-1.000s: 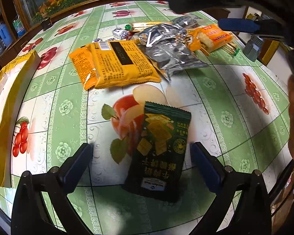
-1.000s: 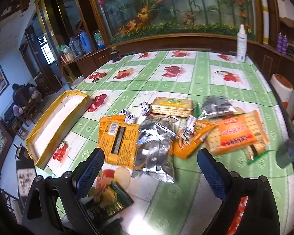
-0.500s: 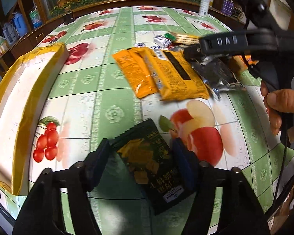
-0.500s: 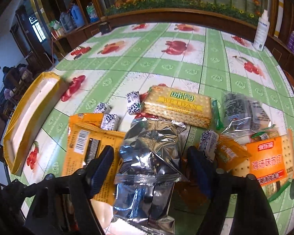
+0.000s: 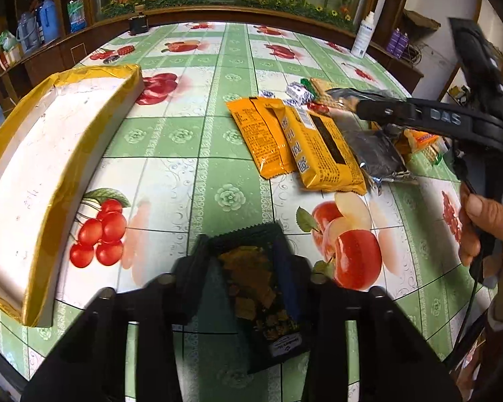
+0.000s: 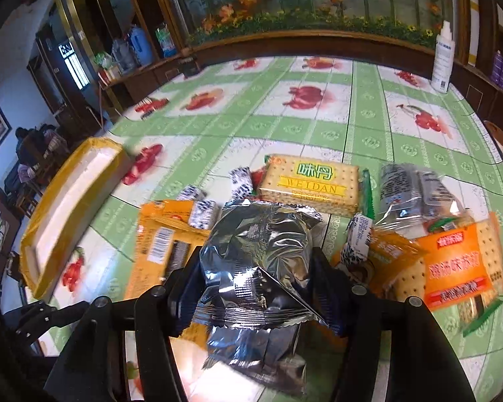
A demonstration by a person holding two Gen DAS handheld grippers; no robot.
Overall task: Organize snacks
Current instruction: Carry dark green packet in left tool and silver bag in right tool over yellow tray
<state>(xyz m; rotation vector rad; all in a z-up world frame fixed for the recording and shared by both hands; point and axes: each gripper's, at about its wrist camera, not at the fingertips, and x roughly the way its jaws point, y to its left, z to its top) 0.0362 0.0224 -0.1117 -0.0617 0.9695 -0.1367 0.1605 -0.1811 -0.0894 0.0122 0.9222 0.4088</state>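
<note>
Looking through left wrist view: I saw my left gripper (image 5: 244, 261) pinching the dark green snack packet (image 5: 258, 298), 1 finger pressed on each long side of it.
Packet position: it sat low in the frame over the fruit-print tablecloth (image 5: 218, 154); I could not tell whether it touched the cloth.
Yellow-edged tray (image 5: 43, 174): it lay at the left of the table, well apart from the packet, its white inside showing.
Orange packets (image 5: 298, 144): 2 lay side by side near the table's middle, the right one overlapping a silver foil bag (image 5: 379, 154).
Right tool from here: its black body marked DAS crossed above the foil bag, with my right hand (image 5: 486, 231) on the handle at the right edge.
Small wrapped sweets (image 5: 298, 91): they lay just behind the orange packets.

Right wrist view: my right gripper (image 6: 256, 278) was clamped on the silver foil bag (image 6: 258, 261), which bulged and creased between the 2 fingers.
Foil bag position: it sat in the middle of the snack pile, beside the orange packets (image 6: 157, 251) on its left.
Weidan cracker pack (image 6: 310, 184): it lay flat just behind the foil bag.
Orange cracker pack (image 6: 456, 268): it lay to the right, near a clear wrapped pack (image 6: 415, 191).
Yellow-edged tray (image 6: 70, 207): it was at the left, apart from the pile.
White spray bottle (image 6: 443, 57): it stood upright at the table's far edge.
</note>
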